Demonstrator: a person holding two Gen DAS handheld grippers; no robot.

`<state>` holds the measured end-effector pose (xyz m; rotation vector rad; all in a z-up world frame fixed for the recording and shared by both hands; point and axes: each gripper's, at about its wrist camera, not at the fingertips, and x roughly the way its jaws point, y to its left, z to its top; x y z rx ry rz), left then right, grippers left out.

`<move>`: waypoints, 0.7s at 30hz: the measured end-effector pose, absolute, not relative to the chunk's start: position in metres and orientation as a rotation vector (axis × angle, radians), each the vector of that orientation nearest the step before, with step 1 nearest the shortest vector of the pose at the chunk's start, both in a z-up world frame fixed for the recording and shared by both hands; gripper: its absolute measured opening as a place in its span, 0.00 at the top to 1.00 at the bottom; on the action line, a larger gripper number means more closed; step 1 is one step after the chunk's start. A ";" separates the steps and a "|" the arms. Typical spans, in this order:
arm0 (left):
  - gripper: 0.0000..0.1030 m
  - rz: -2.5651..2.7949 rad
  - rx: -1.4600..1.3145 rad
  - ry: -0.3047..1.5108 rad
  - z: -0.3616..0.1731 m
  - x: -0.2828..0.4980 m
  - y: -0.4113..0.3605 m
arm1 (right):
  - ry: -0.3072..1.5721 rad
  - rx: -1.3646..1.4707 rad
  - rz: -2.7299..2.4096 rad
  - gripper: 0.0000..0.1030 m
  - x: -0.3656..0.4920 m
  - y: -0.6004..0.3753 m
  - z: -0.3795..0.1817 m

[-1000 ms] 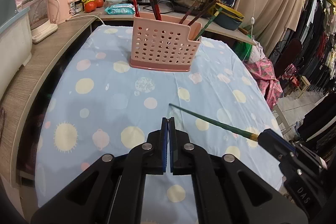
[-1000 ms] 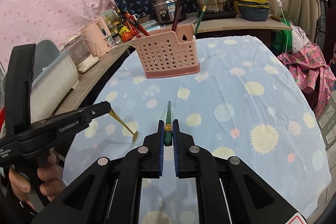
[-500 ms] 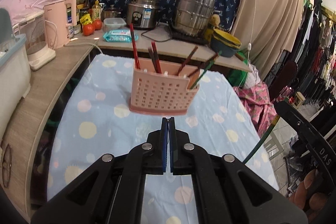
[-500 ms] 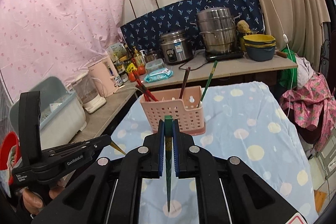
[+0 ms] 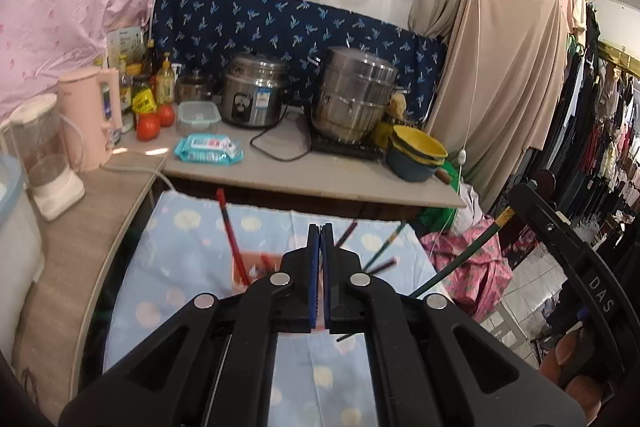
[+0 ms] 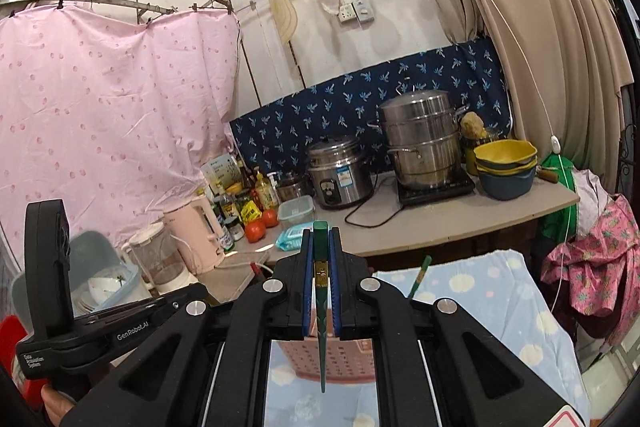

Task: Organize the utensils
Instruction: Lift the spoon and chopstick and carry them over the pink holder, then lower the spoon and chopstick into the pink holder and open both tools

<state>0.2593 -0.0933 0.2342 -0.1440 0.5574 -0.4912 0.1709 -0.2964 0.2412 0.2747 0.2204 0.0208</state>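
My right gripper [image 6: 321, 231] is shut on a green chopstick [image 6: 321, 311] that hangs tip-down above the pink utensil basket [image 6: 332, 363]. The same green chopstick [image 5: 460, 255] slants across the right of the left wrist view, held by the right gripper [image 5: 516, 203]. My left gripper [image 5: 320, 227] is shut; I see nothing between its pads in its own view. The pink basket [image 5: 244, 267] lies mostly hidden behind the left gripper, with red chopsticks [image 5: 232, 239] and dark chopsticks [image 5: 380, 267] sticking up from it. Another green chopstick [image 6: 418, 277] stands in the basket.
The basket stands on a blue dotted tablecloth [image 5: 188, 283]. Behind it a counter [image 5: 320, 175] carries a rice cooker [image 5: 252, 95], a steel steamer [image 5: 352, 95], stacked bowls [image 5: 416, 155], a wipes pack [image 5: 208, 149], tomatoes and bottles. A pink kettle [image 5: 92, 115] and blender [image 5: 44, 155] stand at left.
Both grippers have risen and tilted up, so the views now look over the basket. The right gripper carried the green chopstick from low over the table to above the basket, tip down.
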 end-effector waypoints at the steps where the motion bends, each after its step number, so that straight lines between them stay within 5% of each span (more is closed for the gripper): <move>1: 0.99 -0.490 -0.144 0.546 0.239 0.267 -0.097 | 0.209 0.268 0.018 0.93 0.178 -0.296 0.246; 11: 0.99 -0.418 -0.127 0.579 0.223 0.330 -0.109 | 0.187 0.267 0.000 0.93 0.248 -0.301 0.257; 21: 0.99 -0.374 -0.118 0.687 0.167 0.363 -0.102 | 0.337 0.274 0.014 0.93 0.298 -0.292 0.194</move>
